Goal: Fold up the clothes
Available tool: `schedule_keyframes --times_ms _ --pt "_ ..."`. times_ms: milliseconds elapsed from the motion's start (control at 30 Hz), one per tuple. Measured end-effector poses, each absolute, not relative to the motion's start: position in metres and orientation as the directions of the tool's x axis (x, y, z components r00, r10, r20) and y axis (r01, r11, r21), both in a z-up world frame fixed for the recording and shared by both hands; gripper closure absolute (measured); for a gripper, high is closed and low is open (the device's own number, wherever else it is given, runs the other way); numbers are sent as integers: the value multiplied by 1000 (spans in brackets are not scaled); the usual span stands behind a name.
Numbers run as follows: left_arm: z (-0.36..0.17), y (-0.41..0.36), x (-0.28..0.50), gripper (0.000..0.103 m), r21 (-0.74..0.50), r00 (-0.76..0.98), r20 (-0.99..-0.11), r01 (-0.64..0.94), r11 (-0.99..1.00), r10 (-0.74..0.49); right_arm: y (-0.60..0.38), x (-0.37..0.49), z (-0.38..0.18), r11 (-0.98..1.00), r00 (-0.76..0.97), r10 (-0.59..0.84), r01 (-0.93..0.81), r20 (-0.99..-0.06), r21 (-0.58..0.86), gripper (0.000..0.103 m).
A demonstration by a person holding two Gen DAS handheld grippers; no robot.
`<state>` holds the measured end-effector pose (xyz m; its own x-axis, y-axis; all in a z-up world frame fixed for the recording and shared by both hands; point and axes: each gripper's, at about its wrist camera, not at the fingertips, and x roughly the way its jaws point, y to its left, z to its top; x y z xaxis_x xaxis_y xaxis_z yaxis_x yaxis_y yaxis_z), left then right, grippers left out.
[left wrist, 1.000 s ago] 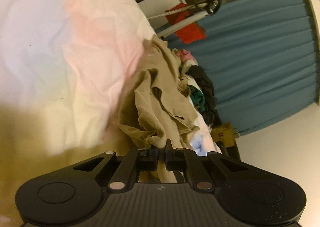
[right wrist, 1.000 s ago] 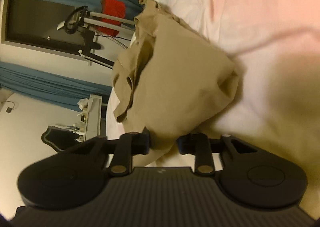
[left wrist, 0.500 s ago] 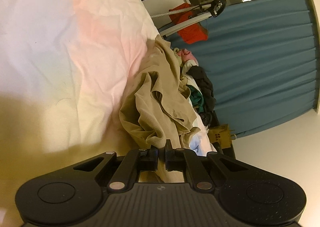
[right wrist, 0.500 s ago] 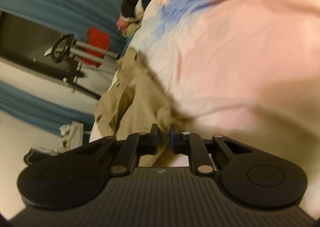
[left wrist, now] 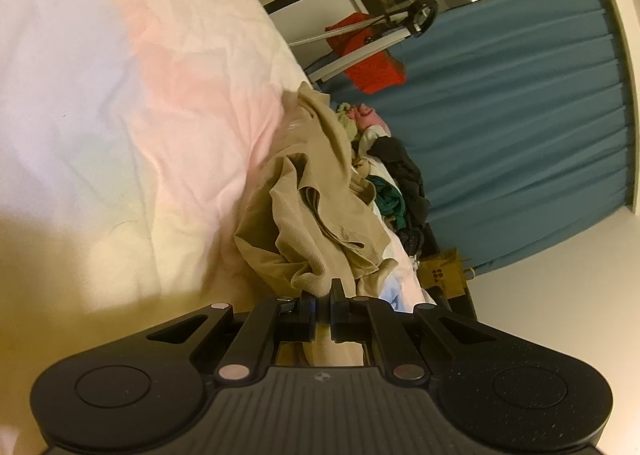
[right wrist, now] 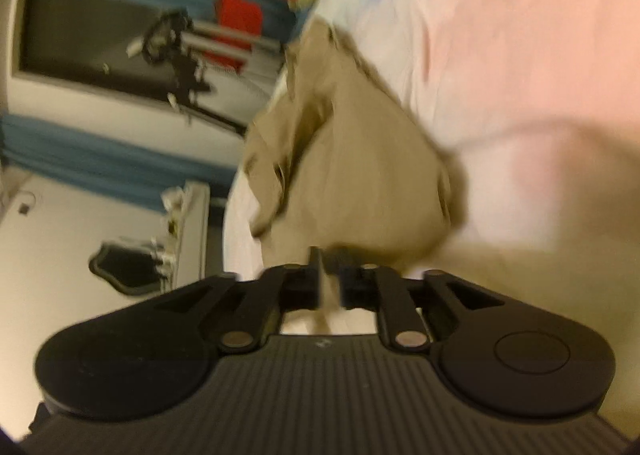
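Note:
A crumpled tan garment lies at the edge of a bed covered in a pastel pink, blue and white sheet. My left gripper is shut on the garment's near hem, and tan cloth runs down between its fingers. In the blurred right wrist view the same tan garment lies bunched on the sheet. My right gripper sits at its near edge. Its jaws are opening and a narrow gap shows between them. The cloth's edge reaches the fingertips, but the pads do not press on it.
A pile of mixed clothes, black, green and pink, lies beyond the tan garment. Behind it hang blue curtains. A red cloth is draped on a metal exercise frame. A cardboard box stands on the floor by the bed.
The right gripper was partly open a second ago, shut at the garment's edge half a second ago, and now shows a gap again; its view has swung. The left gripper stays shut on the hem.

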<state>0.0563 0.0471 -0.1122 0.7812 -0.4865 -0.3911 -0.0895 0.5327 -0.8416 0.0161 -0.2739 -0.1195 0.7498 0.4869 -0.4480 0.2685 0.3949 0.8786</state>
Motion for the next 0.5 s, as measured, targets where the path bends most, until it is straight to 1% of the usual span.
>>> schedule_keyframes --times_ms 33,67,100,233,300,367,400,433,500 --pt "-114 48 57 97 -844 778 -396 -98 527 -489 -273 15 -123 383 743 497 277 -449 881 50" --pt "-116 48 57 97 -847 775 -399 -106 521 -490 -274 13 -125 369 741 499 288 -449 884 44" --pt "-117 49 57 97 -848 775 -400 -111 519 -489 -275 12 -128 354 741 498 300 -450 886 36" --pt "-117 49 57 97 -850 778 -400 -116 514 -485 -287 8 -140 321 757 447 361 -476 876 36" --pt "-117 49 56 97 -850 780 -398 -115 515 -484 -294 5 -152 271 768 424 398 -480 876 36" --pt "-116 48 57 97 -851 781 -395 -113 512 -484 -296 7 -152 290 781 397 390 -481 874 52" --pt "-115 48 57 97 -853 782 -392 -111 510 -485 -297 8 -152 307 788 384 383 -481 871 73" --pt "-114 48 57 97 -854 784 -387 -106 510 -485 -296 10 -147 332 798 370 365 -476 870 87" --pt "-110 48 55 97 -846 789 -383 -91 525 -481 -292 14 -136 391 819 343 319 -459 863 92"
